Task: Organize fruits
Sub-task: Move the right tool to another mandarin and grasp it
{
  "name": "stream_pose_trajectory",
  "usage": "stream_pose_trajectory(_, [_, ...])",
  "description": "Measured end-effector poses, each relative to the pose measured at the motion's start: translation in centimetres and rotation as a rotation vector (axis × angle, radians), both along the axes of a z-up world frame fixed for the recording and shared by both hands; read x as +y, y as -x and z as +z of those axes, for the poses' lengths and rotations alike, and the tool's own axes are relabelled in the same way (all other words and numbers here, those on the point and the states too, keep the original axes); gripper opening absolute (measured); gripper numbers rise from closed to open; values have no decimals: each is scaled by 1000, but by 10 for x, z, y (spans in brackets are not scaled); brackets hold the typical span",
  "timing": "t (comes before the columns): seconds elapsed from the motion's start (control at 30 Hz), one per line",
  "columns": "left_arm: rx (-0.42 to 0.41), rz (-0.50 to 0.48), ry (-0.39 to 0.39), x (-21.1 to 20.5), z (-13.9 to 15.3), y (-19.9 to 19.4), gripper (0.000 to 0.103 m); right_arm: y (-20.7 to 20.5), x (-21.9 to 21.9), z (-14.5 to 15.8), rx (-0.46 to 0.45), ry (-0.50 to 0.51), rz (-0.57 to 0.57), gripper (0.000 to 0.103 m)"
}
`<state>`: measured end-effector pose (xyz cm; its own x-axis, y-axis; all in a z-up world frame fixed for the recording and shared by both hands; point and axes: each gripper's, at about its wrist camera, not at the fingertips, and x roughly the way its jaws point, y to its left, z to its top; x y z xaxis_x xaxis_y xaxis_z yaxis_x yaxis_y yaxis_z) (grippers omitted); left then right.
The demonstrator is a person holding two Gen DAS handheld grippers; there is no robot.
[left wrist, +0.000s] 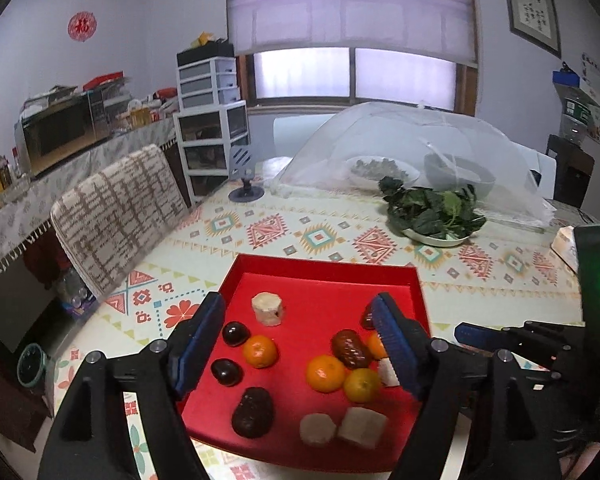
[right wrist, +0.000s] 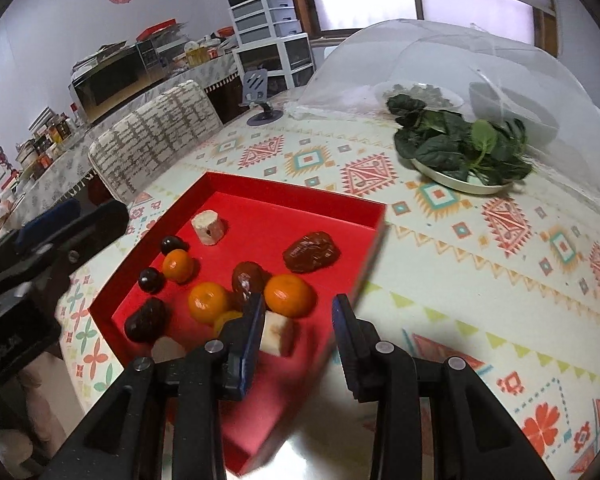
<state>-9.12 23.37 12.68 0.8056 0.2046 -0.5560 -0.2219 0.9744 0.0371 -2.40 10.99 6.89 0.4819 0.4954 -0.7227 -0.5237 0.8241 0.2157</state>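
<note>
L hand-held gripper [left wrist: 300,340] open over red tray [left wrist: 324,270], empty. R hand-held gripper [right wrist: 298,324] astride tray's 3 o'clock wall [right wrist: 370,256], prob. gripping; contact blurred.

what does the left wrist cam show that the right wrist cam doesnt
Only the left wrist view: the framed calligraphy on the wall, the open left gripper with nothing between its fingers, and two pale chunks at the tray's near edge.

Only the right wrist view: the right gripper straddling the tray's right wall, and the whole dark red date, half hidden in the left view.

Both: the red tray, mandarins, the plate of greens, the mesh cover and the chair.
</note>
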Motion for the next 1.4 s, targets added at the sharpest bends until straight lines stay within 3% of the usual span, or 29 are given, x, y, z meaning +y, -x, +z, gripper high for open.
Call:
stream_pose_trajectory(0.4, [-5,-52,-17,-39,9,15,77,18,-48,5,-15,-32,-53,38])
stream_pose_trajectory(0.6, [-16,-114,15,-59,12,17,78,28,-75,1,-25,-27,-88,38])
stream_pose_trajectory(0.8, [17,-213,53,-95,0,4,81,29,-163,-12,-5,-9,-251,38])
stream_pose_trajectory(1.03, [103,-331,105,-142,-21,-24,81,0,-317,-18,10,5,-598,38])
stream_pose_trajectory(1.2, [149,-358,95,-160,-34,-36,81,-47,-367,-25,4,18,-716,38])
stream_pose_trajectory(1.4, [165,-307,118,-144,-38,-44,81,-93,-379,-41,47,28,-738,38])
